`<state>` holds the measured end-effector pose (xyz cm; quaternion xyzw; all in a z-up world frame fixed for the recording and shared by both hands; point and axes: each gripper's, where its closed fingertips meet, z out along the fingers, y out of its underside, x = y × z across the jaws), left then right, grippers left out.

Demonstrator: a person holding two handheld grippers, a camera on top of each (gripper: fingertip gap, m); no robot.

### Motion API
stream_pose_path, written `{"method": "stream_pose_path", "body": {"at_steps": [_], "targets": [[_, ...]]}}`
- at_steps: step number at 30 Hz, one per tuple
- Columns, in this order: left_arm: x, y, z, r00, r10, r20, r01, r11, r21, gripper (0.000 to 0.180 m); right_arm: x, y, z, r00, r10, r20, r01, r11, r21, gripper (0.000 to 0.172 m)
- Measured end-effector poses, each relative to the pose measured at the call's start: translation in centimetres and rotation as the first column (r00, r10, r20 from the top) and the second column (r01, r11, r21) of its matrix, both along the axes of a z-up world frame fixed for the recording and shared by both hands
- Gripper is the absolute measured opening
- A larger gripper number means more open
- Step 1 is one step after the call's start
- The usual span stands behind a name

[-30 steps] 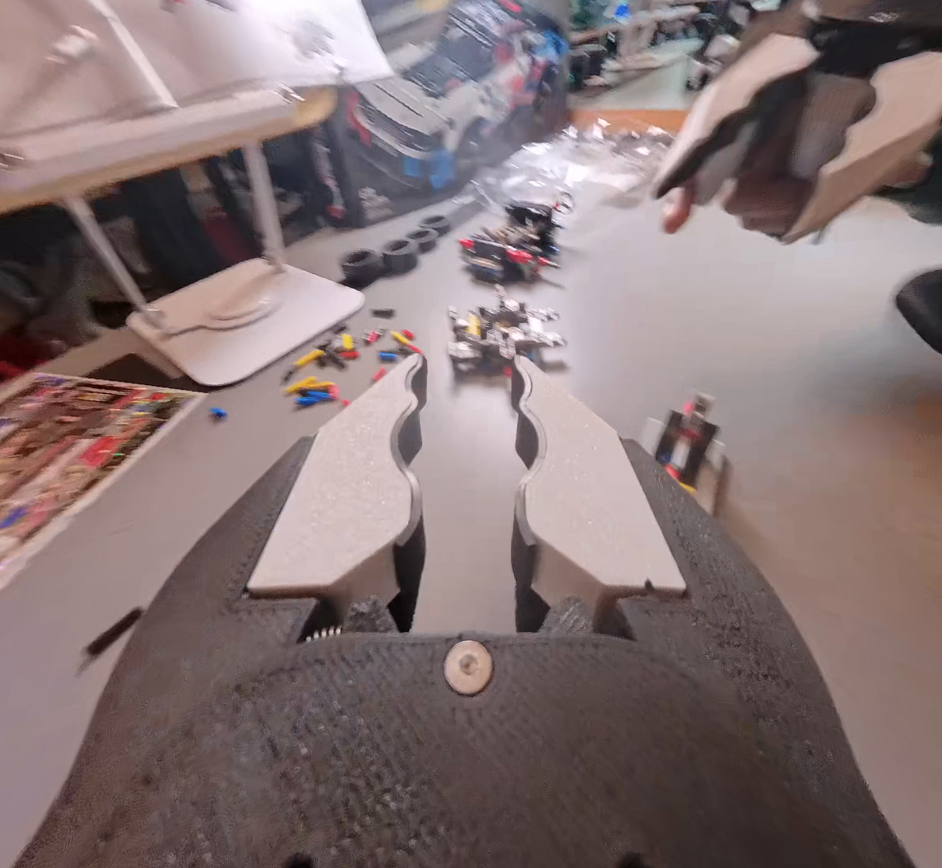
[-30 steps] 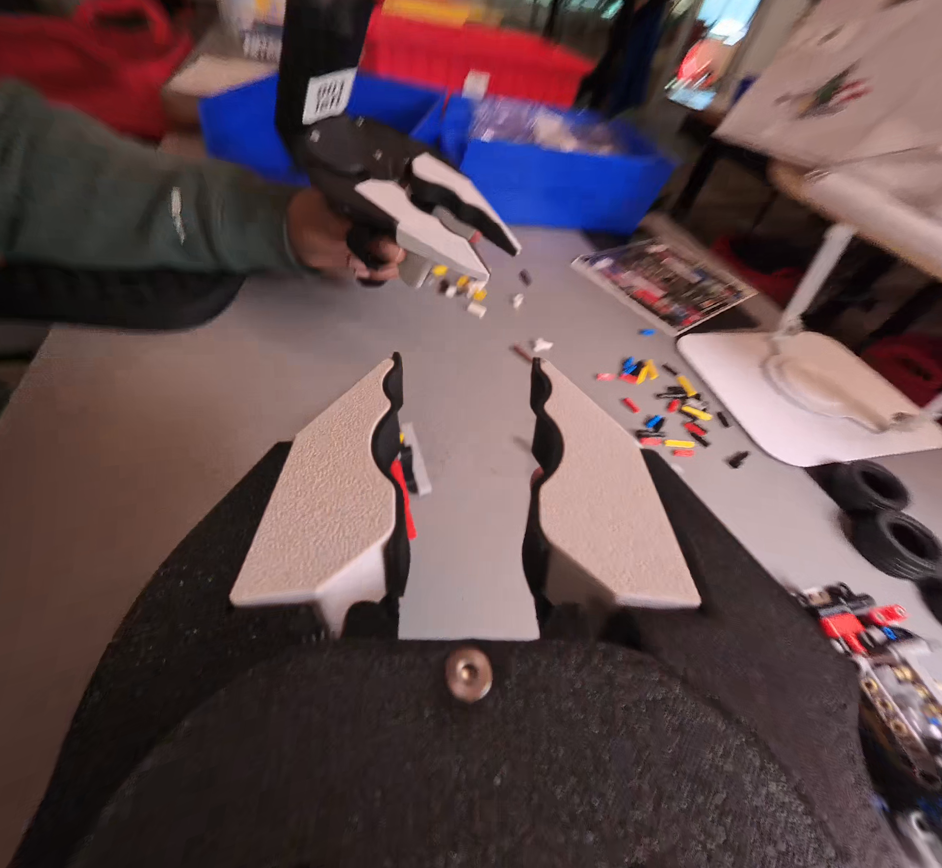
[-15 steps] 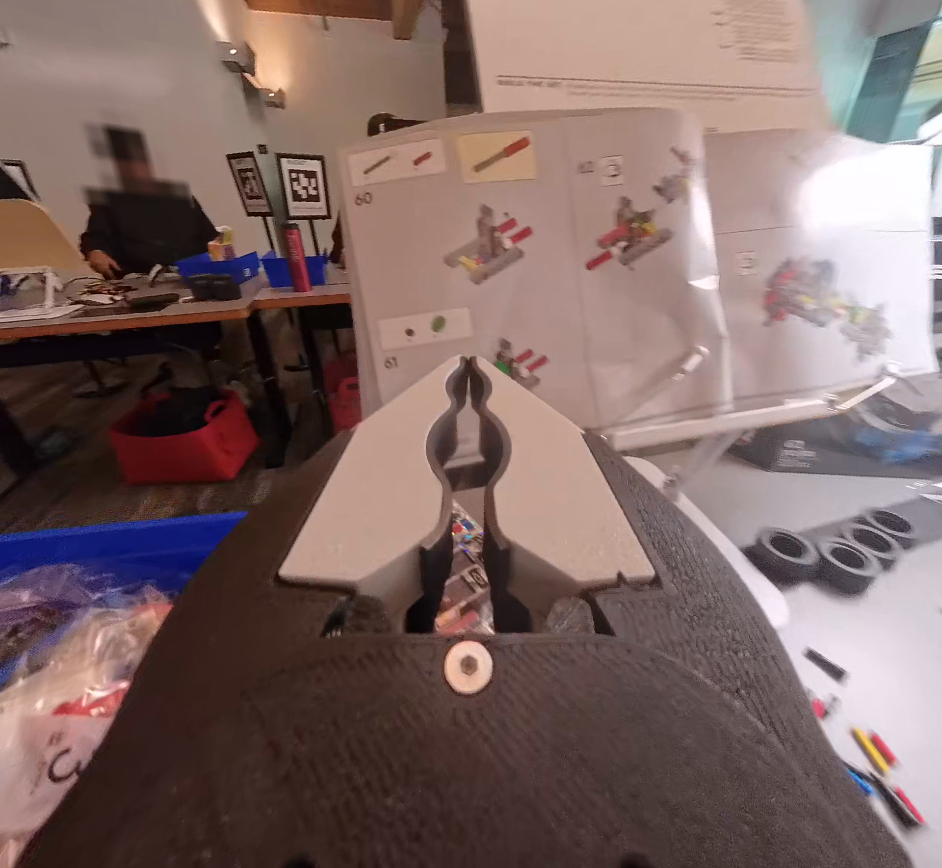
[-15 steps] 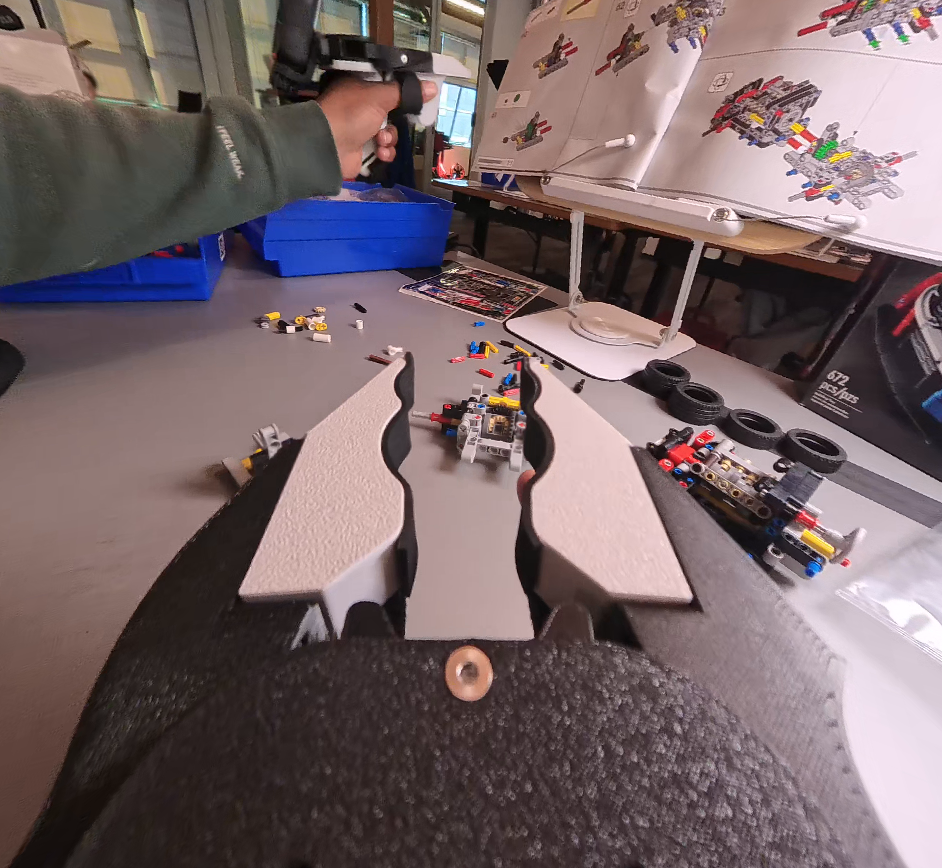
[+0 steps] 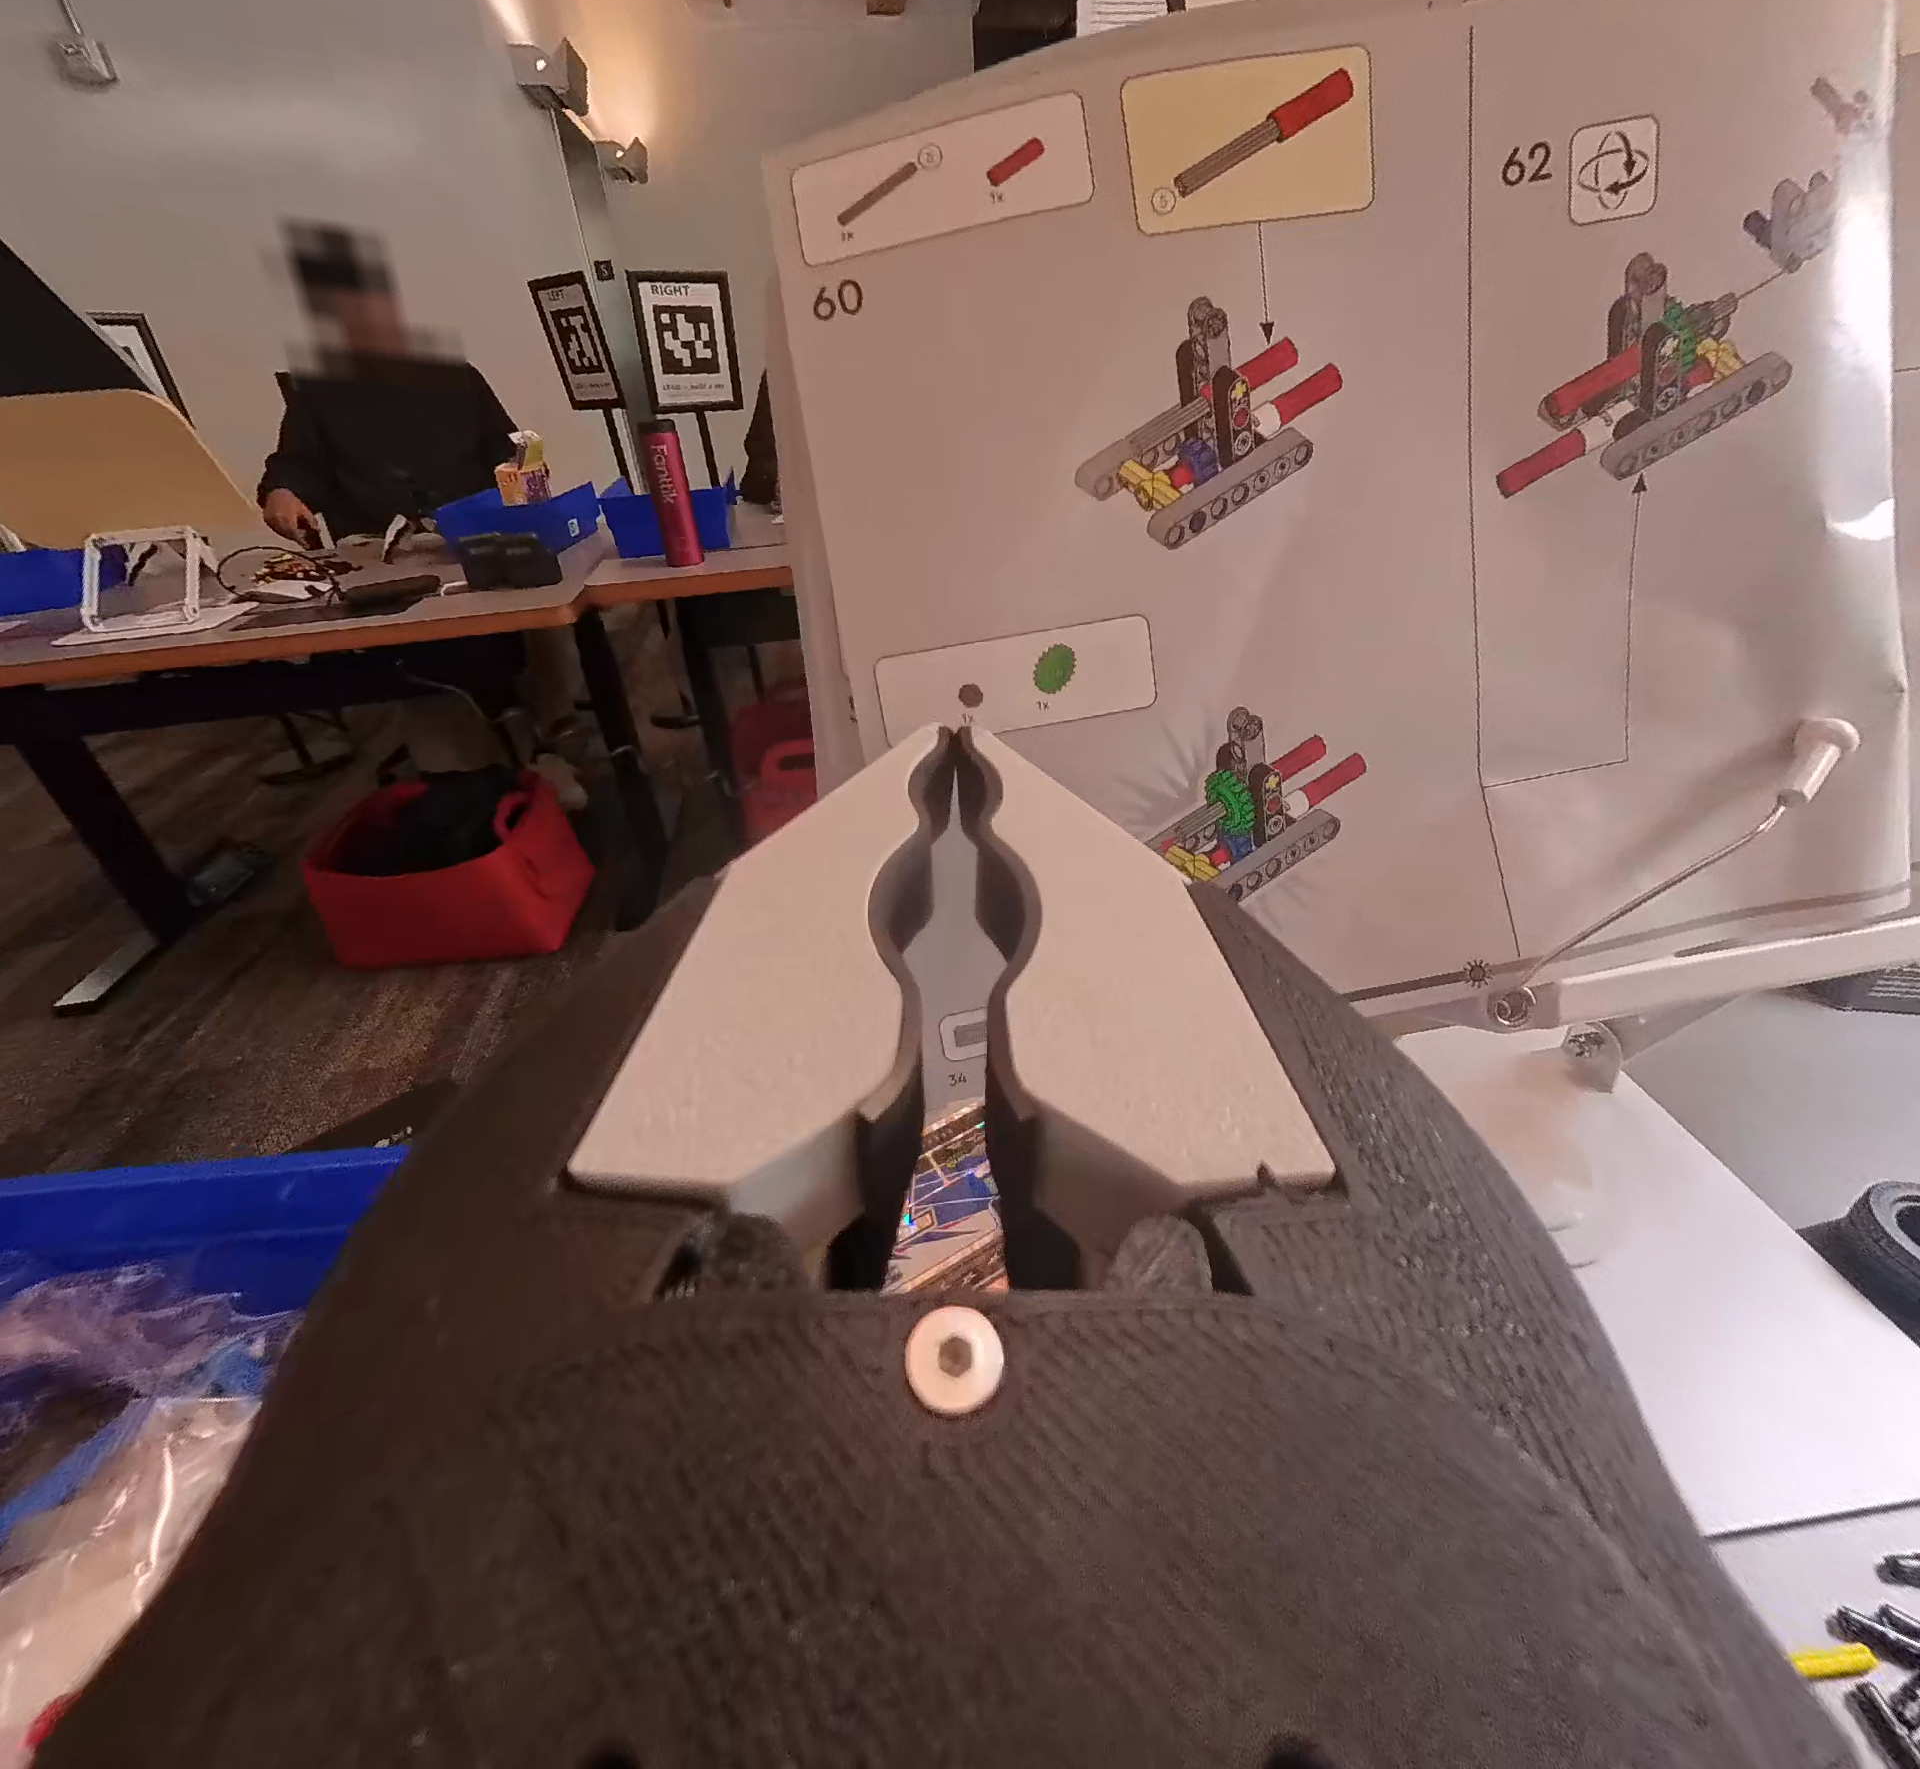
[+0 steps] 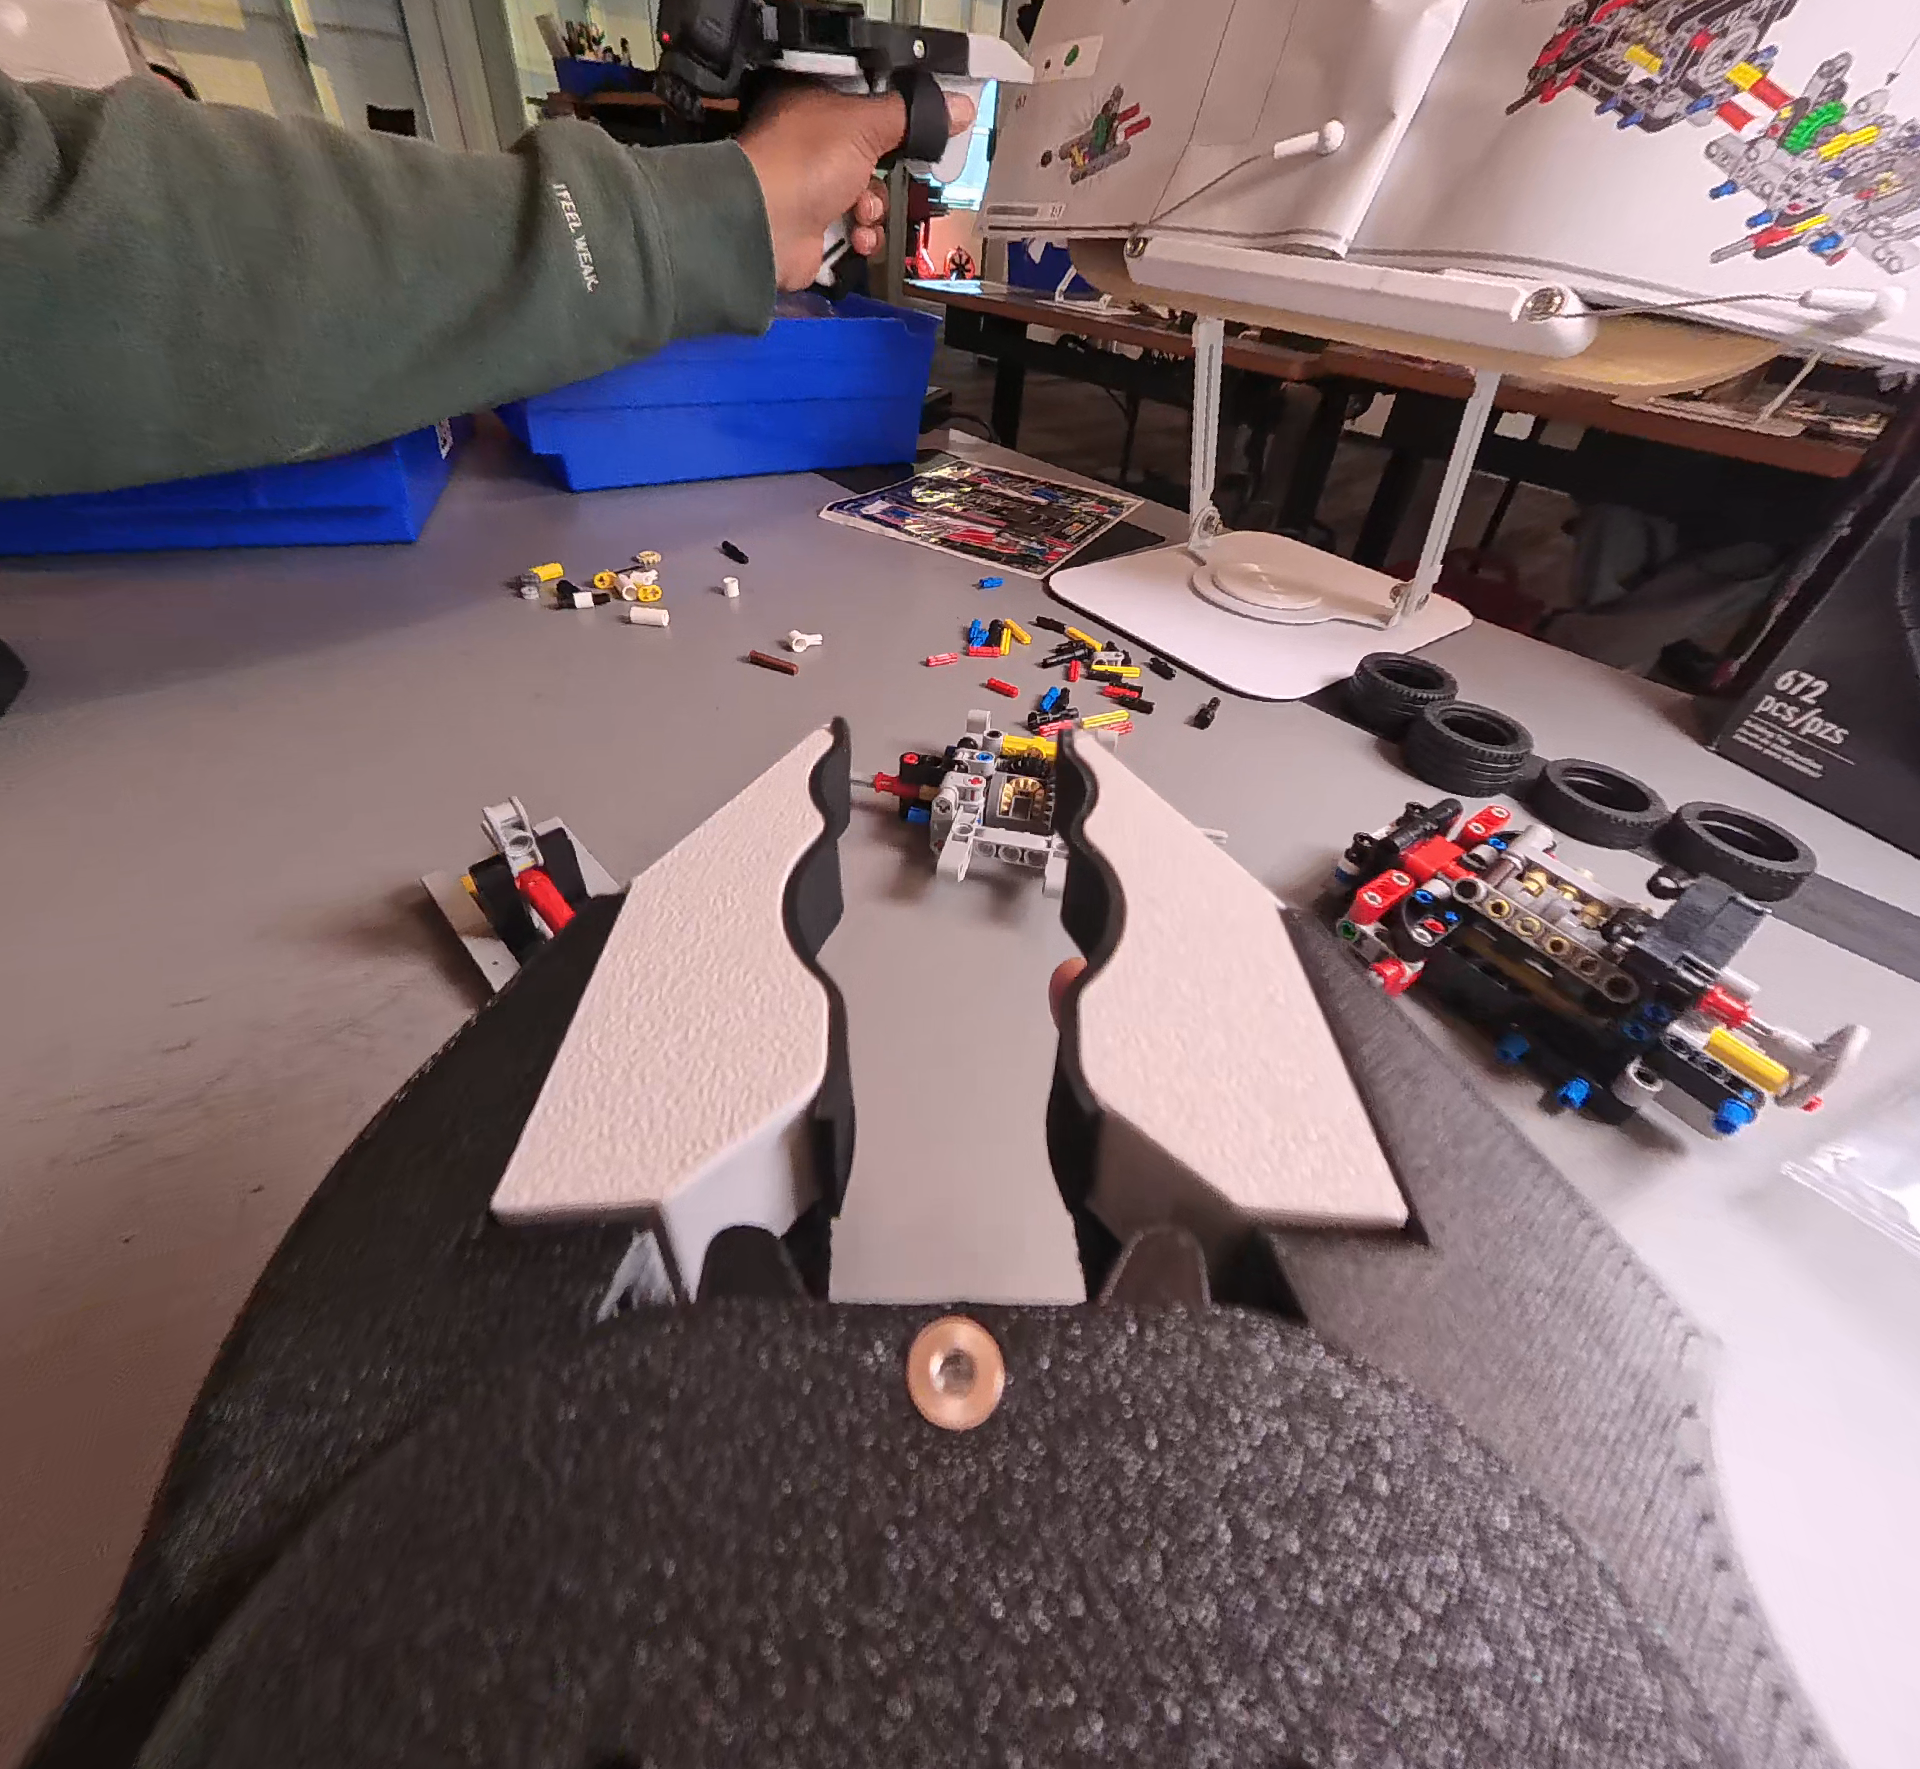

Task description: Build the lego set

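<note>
My left gripper [image 5: 954,734] is shut with nothing between its pads. It is held up in the air, and its tip points at the lower left page of an open instruction booklet [image 5: 1351,472] on a white stand. It also shows in the right wrist view [image 6: 987,57], held by a hand in a green sleeve [image 6: 312,285] close to the booklet [image 6: 1351,5]. My right gripper [image 6: 954,748] is open and empty, low over the grey table [image 6: 260,784]. A small grey brick assembly [image 6: 987,810] lies on the table just beyond its fingertips, untouched.
A larger brick assembly [image 6: 1558,950] and several black tyres [image 6: 1470,748] lie at the right. Loose pins [image 6: 1081,670] and small parts [image 6: 603,581] are scattered ahead. Also here are a small sub-assembly [image 6: 514,872], the stand base [image 6: 1257,607], a sticker sheet [image 6: 987,514], blue bins [image 6: 727,389] and a black box [image 6: 1829,680]. Across from one pair of fingers to the other is roughly 50 cm.
My left gripper closed on air above the table, then rose and swung up to the booklet. My right gripper narrowed slightly and turned to face the small grey assembly.
</note>
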<state>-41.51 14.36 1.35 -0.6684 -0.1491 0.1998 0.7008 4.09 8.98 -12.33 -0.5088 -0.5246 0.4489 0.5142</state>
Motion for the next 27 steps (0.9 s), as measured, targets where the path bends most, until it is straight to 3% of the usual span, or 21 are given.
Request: {"method": "stream_pose_path", "body": {"at_steps": [27], "targets": [[0.54, 0.89, -0.04, 0.999, -0.040, -0.035, 0.040, 0.999, -0.006, 0.000, -0.17, 0.31, -0.46, 1.000, -0.027, 0.016, 0.026, 0.999, 0.024, 0.034]]}}
